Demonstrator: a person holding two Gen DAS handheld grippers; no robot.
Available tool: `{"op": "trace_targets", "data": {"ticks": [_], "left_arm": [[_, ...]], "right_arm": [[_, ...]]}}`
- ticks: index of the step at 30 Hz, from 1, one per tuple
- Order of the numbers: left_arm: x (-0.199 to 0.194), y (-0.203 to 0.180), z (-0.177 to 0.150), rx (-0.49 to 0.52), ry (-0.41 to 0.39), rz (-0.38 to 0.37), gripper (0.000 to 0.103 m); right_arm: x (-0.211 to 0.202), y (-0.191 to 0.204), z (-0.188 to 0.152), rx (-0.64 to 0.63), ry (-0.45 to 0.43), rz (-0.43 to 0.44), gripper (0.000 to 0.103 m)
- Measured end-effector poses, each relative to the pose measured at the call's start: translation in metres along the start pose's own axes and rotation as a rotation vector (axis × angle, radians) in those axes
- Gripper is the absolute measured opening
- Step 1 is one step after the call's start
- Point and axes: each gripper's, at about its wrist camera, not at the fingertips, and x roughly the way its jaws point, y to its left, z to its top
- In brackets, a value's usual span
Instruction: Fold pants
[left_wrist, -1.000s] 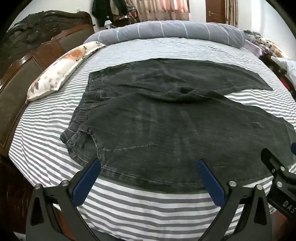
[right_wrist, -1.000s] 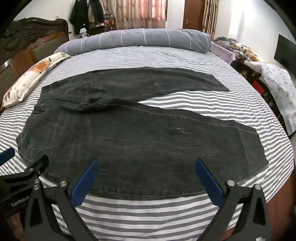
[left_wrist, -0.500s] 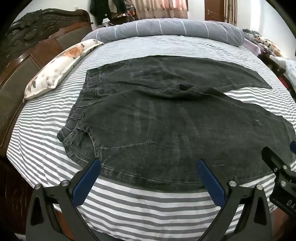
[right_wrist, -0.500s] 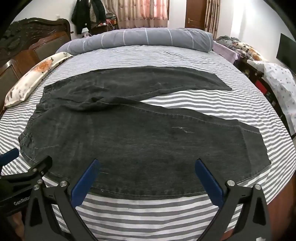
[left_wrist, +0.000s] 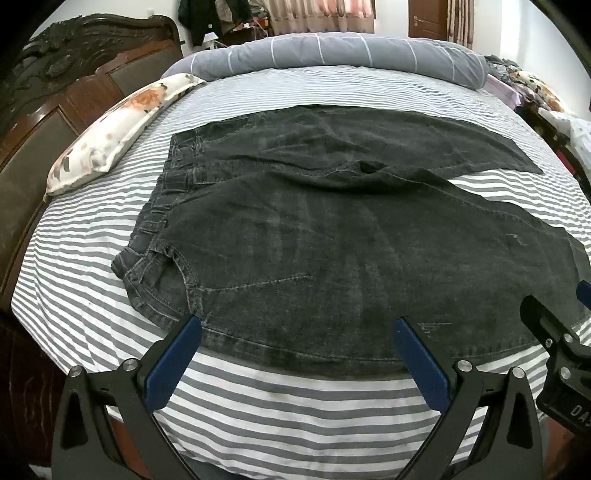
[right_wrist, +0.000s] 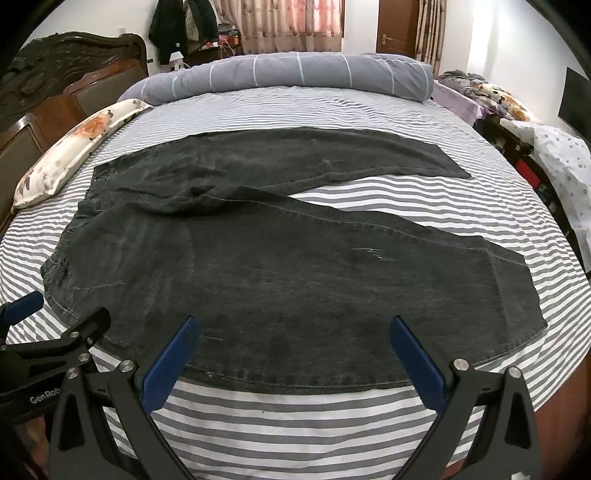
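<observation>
Our left gripper (left_wrist: 295, 334) has its blue-padded fingers (left_wrist: 173, 363) spread wide, nothing between them, tips poised at the near hem of the dark grey jeans (left_wrist: 332, 236) in the lower centre of the left wrist frame. Our right gripper (right_wrist: 293, 332) is spread just as wide and grips nothing either, its blue-padded tips over the near edge of the same jeans (right_wrist: 280, 273) at the lower centre of its own frame. Each gripper shows at the edge of the other's view: the right one at the lower right of the left view, the left one at the lower left of the right view.

The jeans lie flat on the grey-and-white striped bedsheet (right_wrist: 295, 421), long axis running left to right across both frames. The waistband (left_wrist: 155, 218) points to the left, toward the floral pillow (left_wrist: 114, 129) and the dark wooden headboard (left_wrist: 55, 92); the two legs splay to the right, the near leg wider in view, the far leg ending at the upper right. A rolled grey duvet (right_wrist: 288, 74) lies across the bed at the top of the frame, beyond the jeans.
</observation>
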Motion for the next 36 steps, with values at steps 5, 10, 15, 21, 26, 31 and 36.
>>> {"op": "trace_targets", "data": {"ticks": [5, 10, 15, 21, 26, 31, 36], "left_arm": [[0.0007, -0.0017, -0.0001, 0.004, 0.000, 0.010, 0.103], [0.0014, -0.0035, -0.0009, 0.015, 0.000, 0.016, 0.103], [0.0005, -0.0029, -0.0012, 0.027, -0.003, 0.023, 0.103], [0.0006, -0.0010, -0.0010, 0.035, -0.007, 0.020, 0.102], [0.0016, -0.0003, 0.0005, 0.043, -0.011, 0.017, 0.102], [0.0021, -0.0005, 0.0006, 0.044, -0.013, 0.019, 0.102], [0.0024, 0.0001, 0.0011, 0.043, -0.010, 0.019, 0.102]], "right_arm": [[0.0008, -0.0023, 0.0002, 0.021, 0.004, 0.042, 0.103], [0.0012, -0.0004, -0.0001, 0.009, 0.007, 0.037, 0.103], [0.0018, 0.0005, -0.0003, 0.000, 0.011, 0.038, 0.103], [0.0026, -0.0003, -0.0005, 0.004, 0.013, 0.051, 0.103], [0.0022, 0.0004, 0.0005, 0.001, 0.009, 0.051, 0.103], [0.0025, 0.0011, 0.0013, 0.000, 0.009, 0.049, 0.103], [0.0025, 0.0011, 0.0012, 0.001, 0.009, 0.049, 0.103]]}}
